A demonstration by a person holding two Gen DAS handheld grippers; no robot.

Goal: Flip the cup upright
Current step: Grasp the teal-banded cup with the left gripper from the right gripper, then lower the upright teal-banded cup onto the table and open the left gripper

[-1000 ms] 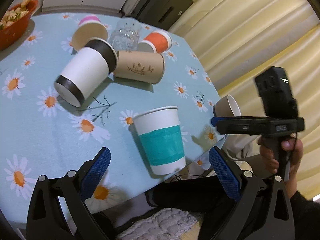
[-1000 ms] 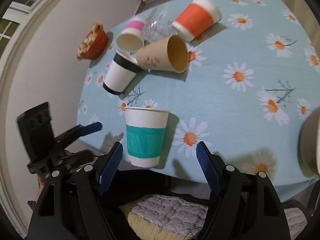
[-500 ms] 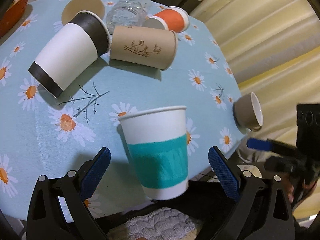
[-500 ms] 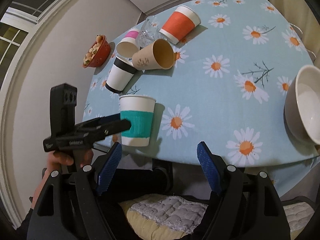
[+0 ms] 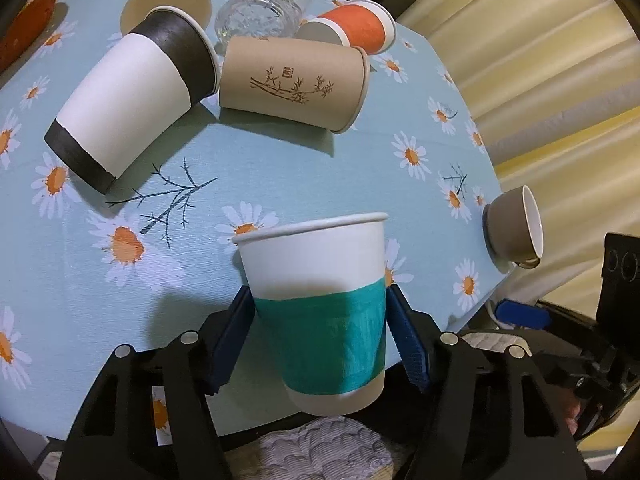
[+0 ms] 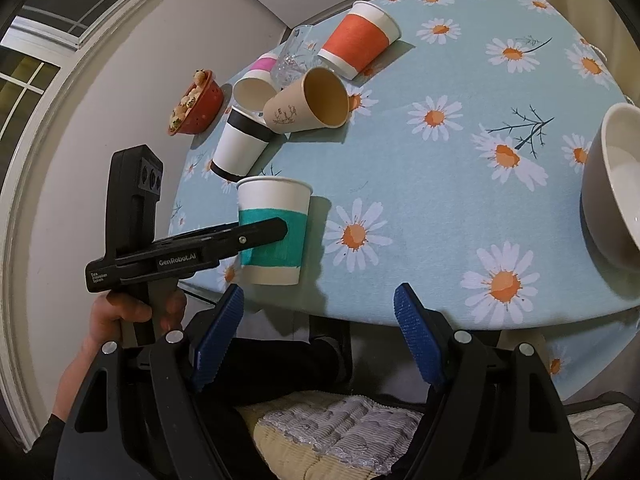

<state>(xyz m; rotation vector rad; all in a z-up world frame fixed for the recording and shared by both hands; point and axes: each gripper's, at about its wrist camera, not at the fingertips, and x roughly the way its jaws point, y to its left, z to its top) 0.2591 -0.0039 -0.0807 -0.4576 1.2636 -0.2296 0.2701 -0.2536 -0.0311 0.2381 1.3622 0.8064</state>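
A white paper cup with a teal band stands upright near the table's front edge, also in the right wrist view. My left gripper is shut on its teal band, blue pads on both sides; it shows from the side in the right wrist view. My right gripper is open and empty, below the table edge. Several cups lie on their sides behind: a white and black one, a brown one, an orange one and a pink-based one.
A clear glass lies among the cups. A grey bowl sits at the table's right edge, also in the left wrist view. A red bowl of food is at the far left. A quilted cushion lies below the daisy tablecloth.
My left gripper moved forward around the teal cup and shut on it. My right gripper drew back toward the table's near edge.
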